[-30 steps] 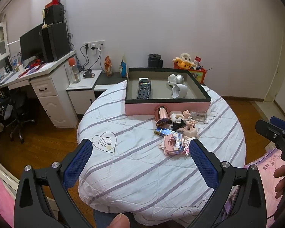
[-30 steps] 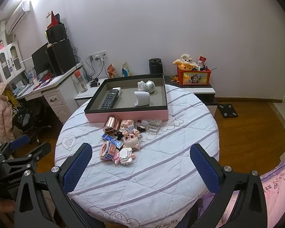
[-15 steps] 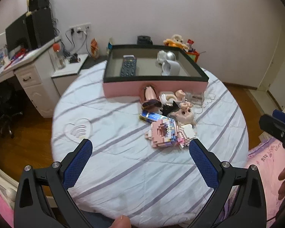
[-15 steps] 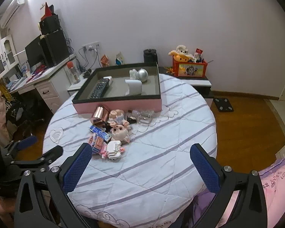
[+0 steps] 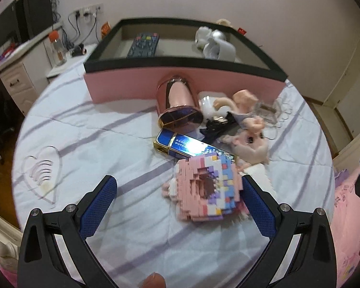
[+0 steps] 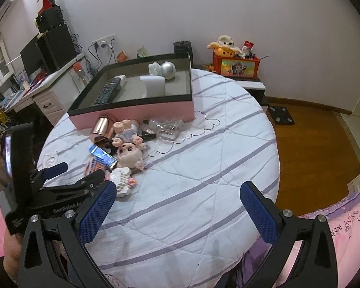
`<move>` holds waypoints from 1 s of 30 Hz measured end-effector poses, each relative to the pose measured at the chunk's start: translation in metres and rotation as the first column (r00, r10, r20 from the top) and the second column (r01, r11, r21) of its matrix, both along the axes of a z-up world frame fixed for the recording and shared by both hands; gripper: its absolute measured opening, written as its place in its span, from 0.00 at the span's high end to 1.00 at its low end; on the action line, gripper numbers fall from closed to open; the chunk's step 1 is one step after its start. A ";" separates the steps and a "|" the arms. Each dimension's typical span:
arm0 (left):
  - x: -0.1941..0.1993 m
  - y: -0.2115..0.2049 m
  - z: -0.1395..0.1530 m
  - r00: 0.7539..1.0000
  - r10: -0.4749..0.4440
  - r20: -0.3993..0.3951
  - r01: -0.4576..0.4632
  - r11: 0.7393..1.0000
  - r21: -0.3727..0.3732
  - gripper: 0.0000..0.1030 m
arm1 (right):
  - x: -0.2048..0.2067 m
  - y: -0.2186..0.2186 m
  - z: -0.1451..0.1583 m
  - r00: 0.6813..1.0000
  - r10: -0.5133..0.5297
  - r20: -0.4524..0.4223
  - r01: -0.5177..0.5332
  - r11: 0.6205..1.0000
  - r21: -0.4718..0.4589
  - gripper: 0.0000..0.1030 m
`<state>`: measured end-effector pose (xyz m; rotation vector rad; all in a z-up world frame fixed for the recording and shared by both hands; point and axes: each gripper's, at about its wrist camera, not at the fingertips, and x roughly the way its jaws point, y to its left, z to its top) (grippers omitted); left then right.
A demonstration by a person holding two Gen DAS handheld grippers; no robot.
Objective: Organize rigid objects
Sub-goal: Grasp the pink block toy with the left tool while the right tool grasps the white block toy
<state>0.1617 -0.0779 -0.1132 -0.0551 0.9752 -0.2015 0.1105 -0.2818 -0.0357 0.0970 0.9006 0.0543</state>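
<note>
round quilted table (image 6: 204,168) bearing pink tray (image 6: 132,114), toys (image 6: 129,151).

Right claw (image 6: 178,207) open, toy pile (image 6: 122,145), pink box (image 6: 141,115)

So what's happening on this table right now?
A person holds a gripper in each hand over a round table. The left gripper is open, low beside the pink brick-built toy, which it hasn't gripped. The right gripper hangs open and empty. The remote and some white pieces lie in the pink box; the copper cup, blue case and pig figure remain outside.
</note>
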 end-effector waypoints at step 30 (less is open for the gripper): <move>-0.027 0.052 -0.001 0.997 0.030 0.077 -0.030 1.000 0.004 0.35 | 0.027 0.064 -0.052 0.988 0.123 -0.093 -0.124 0.992 -0.008 0.00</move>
